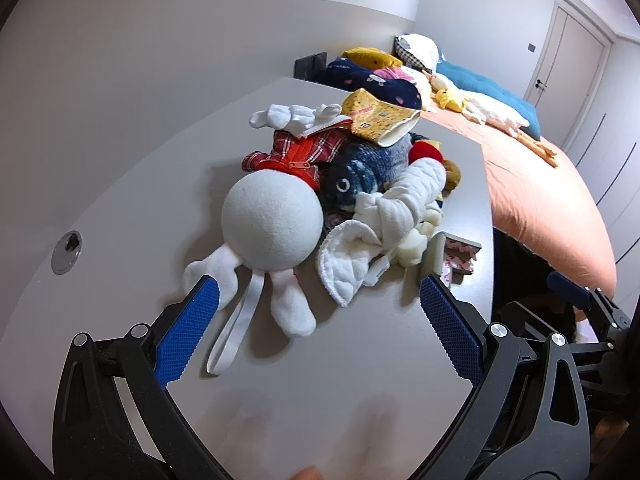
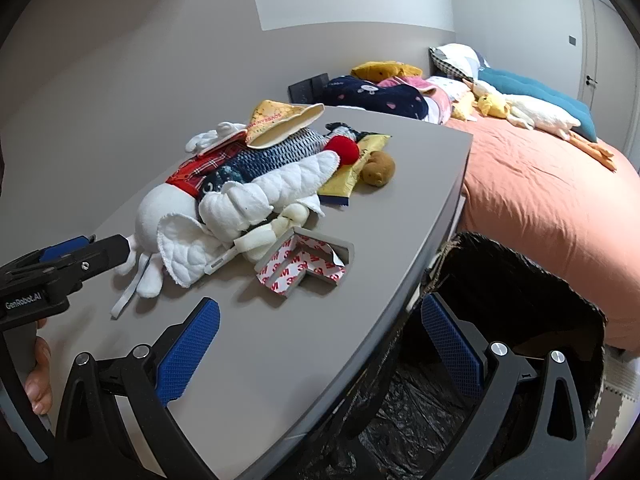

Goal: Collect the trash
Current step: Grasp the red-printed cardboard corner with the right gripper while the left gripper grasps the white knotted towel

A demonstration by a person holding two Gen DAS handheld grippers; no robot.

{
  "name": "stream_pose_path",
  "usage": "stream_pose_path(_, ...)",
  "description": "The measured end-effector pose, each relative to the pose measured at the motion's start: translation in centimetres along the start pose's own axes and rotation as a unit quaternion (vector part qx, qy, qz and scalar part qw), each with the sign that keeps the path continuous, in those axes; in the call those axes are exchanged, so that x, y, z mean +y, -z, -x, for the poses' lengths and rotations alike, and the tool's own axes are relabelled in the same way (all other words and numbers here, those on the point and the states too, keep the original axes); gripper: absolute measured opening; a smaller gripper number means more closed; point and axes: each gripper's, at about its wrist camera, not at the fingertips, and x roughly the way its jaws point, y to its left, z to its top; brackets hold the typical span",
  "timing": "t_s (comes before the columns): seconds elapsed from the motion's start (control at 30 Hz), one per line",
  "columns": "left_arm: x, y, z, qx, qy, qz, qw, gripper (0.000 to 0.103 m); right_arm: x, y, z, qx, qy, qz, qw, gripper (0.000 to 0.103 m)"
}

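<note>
Grey table carries a heap of soft toys and cloths ahead of both grippers. Left gripper and right gripper have fingers spread wide, holding nothing. Trash, an adhesive-backed corner guard, lies just beyond the right fingers; a black-lined bin sits beneath them. Likely risk: snagging the quilted cloth beside it.

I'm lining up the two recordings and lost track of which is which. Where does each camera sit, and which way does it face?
Left wrist: on the left tongs, low over the grey table, facing the toy pile and the bed; its own open blue fingers show.
Right wrist: on the right tongs, over the table's edge by the black-lined bin; shows its own open fingers, the left tongs and a thumb.
Shared: table, toy pile, taped corner piece, bed.
</note>
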Motion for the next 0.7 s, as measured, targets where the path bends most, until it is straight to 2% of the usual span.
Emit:
stream_pose_path(0.13, 0.2, 0.0, -0.2, 0.000, 0.001, 0.004, 1.0000, 0.097, -0.3, -0.1, -0.7, 0.000, -0.012, 0.005, 1.000, 0.100)
stream_pose_path(0.27, 0.8, -0.1, -0.4, 0.001, 0.011, 0.014, 0.9998, 0.097, -1.0, -0.5, -1.7, 0.007, -0.038, 0.005, 0.999, 0.100)
stream_pose_path(0.43, 1.2, -0.3, -0.8, 0.000, 0.007, 0.021, 0.9998, 0.097, -1.1, -1.1, -2.9, 0.013, -0.070, 0.009, 0.997, 0.100)
stream_pose_path(0.57, 1.2, -0.7, -1.6, 0.005, 0.006, 0.027, 0.9996, 0.097, -0.4, -1.4, -4.0, 0.022, -0.075, 0.019, 0.997, 0.100)
stream_pose_path(0.7, 1.7, -1.0, -2.0, 0.008, 0.006, 0.033, 0.9994, 0.097, 0.3, -1.6, -5.5, 0.028, -0.062, 0.030, 0.997, 0.100)
